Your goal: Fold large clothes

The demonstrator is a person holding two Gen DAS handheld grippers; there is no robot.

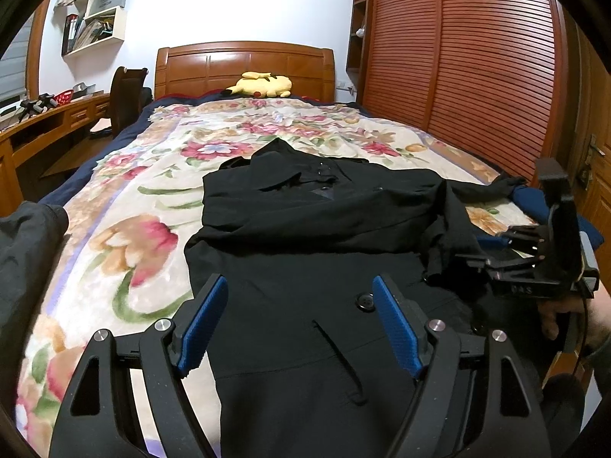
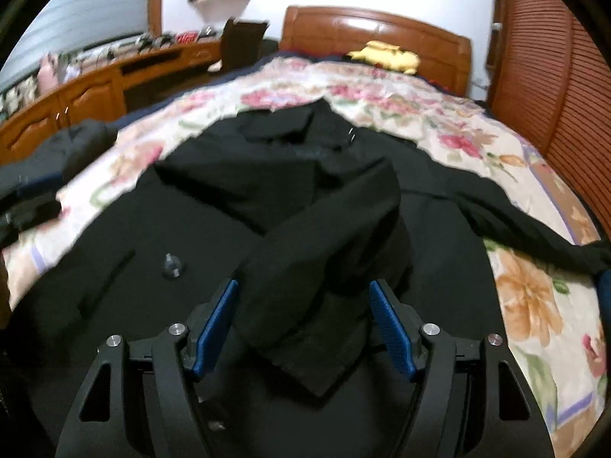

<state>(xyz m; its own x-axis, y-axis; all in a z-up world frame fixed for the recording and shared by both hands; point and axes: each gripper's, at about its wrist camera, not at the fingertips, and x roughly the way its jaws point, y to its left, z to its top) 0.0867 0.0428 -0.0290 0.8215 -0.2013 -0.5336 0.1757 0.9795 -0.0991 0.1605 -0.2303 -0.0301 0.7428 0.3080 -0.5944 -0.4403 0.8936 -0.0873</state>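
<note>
Black coat point(image 1: 305, 236) spread mid-frame on the floral blanket point(image 1: 126, 236), one sleeve point(image 2: 324, 267) folded across its front. Left gripper point(image 1: 299, 320) low in frame, jaws apart over the button point(image 1: 366, 300). Right gripper point(image 2: 303, 324) likewise gaping around the sleeve end, not clamped.

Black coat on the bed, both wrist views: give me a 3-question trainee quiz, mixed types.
1. True or false: the left tongs are shut on the black coat.
2. Multiple choice: what lies across the coat's front, between the open right tongs? A) a sleeve B) a belt C) a pillow
3. Fill in: the yellow plush toy lies by the wooden ____.

Key: 1 false, both tongs are open and hold nothing; 2 A; 3 headboard.
</note>
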